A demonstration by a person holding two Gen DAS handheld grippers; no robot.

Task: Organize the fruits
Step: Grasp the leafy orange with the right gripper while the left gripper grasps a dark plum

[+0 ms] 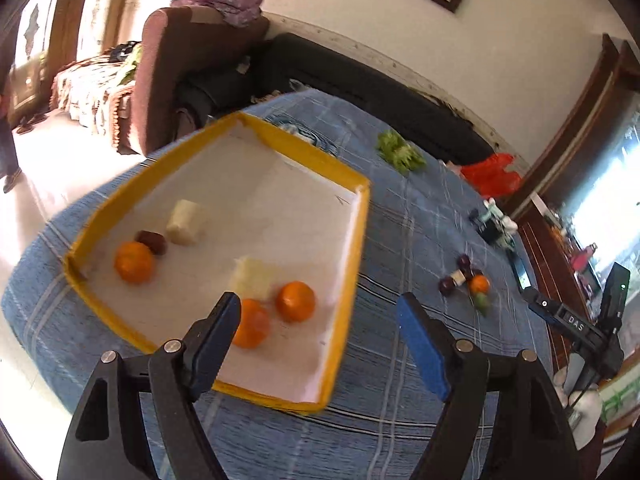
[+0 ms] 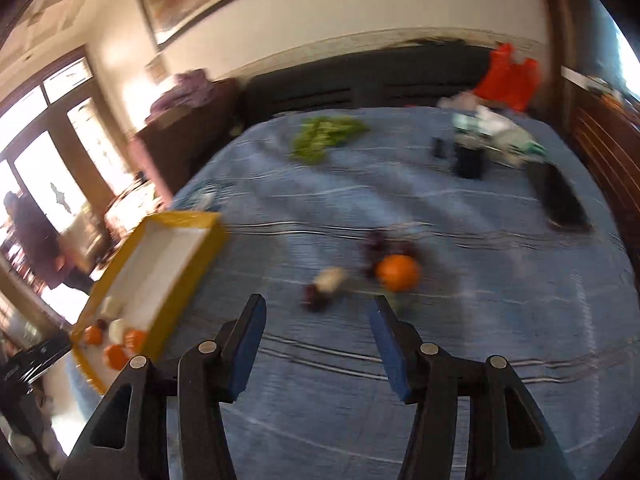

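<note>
Roughly half done by my read: the yellow tray already held three oranges, two pale chunks and one dark fruit, all bunched toward its 7 o'clock end. Left to move: a loose cluster on the blue-clothed surface, namely one orange, dark plums, one pale piece and something green I couldn't identify through the blur. I had the left gripper above the tray's near corner, fingers spread wide, holding nothing. The right gripper was pointed at the cluster at 12 o'clock, just short of it, fingers likewise wide apart and empty. The right view was motion-smeared. Leafy greens and clutter at the far edge looked unrelated.
</note>
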